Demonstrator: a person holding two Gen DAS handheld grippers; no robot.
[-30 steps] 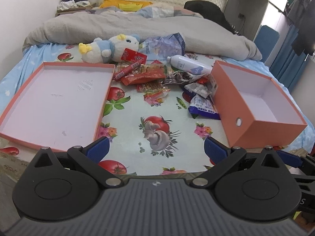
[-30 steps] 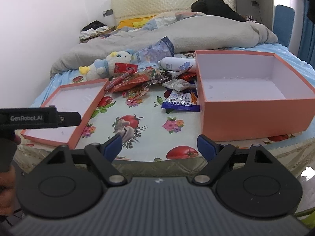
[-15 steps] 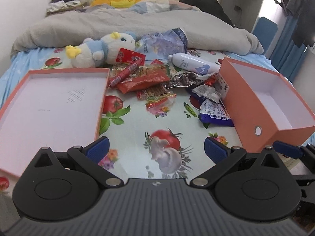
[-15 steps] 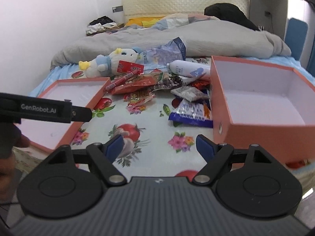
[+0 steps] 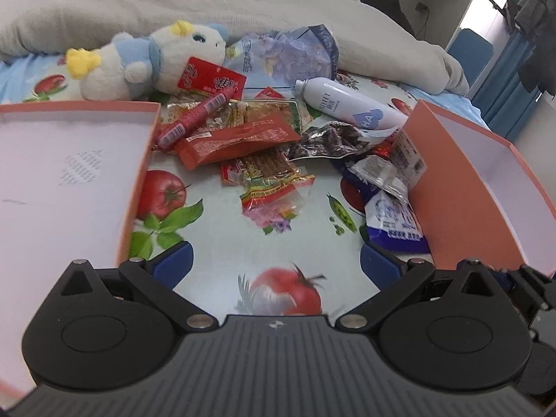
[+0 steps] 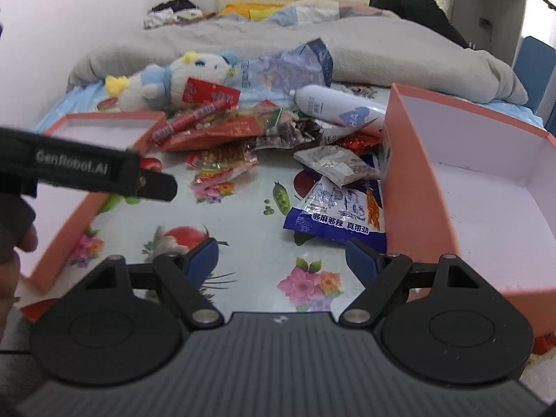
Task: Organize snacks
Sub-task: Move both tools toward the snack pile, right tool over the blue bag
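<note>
You have brought both grippers forward over the bed since a second ago, so the snack pile now sits closer and larger in both wrist views. Your left gripper [image 5: 274,267] hangs with its blue fingers spread wide and nothing between them, above the vegetable-print sheet [image 5: 222,236], near a printed tomato. Your right gripper [image 6: 280,259] is likewise released and empty, its fingers apart over a printed flower, with the right fingertip just beside the near corner of the blue and white snack packet [image 6: 338,210].

The snacks lie in a loose heap between the two boxes. To the left is the shallow salmon-pink cardboard lid [image 5: 140,180], white inside. To the right stands the deeper salmon-pink cardboard box [image 6: 413,201], also white inside; the blue and white packet rests against its left wall. Just beyond that packet lies a small grey and white sachet [image 6: 335,165], overlapping it. In the middle of the heap a long red foil packet [image 5: 236,139] lies across others, with a slim red sausage stick [image 5: 194,120] on its left end near the lid's far corner. A clear yellow and red wrapper [image 5: 274,187] sits nearest you in the pile. A dark glossy packet [image 5: 328,140] lies right of the red one.

Farther back, a white bottle with a blue heart [image 5: 347,106] lies on its side, a white and blue plush toy [image 5: 146,59] rests to the left, and a crumpled pale blue bag [image 5: 288,55] leans against the grey duvet [image 5: 208,10].
</note>
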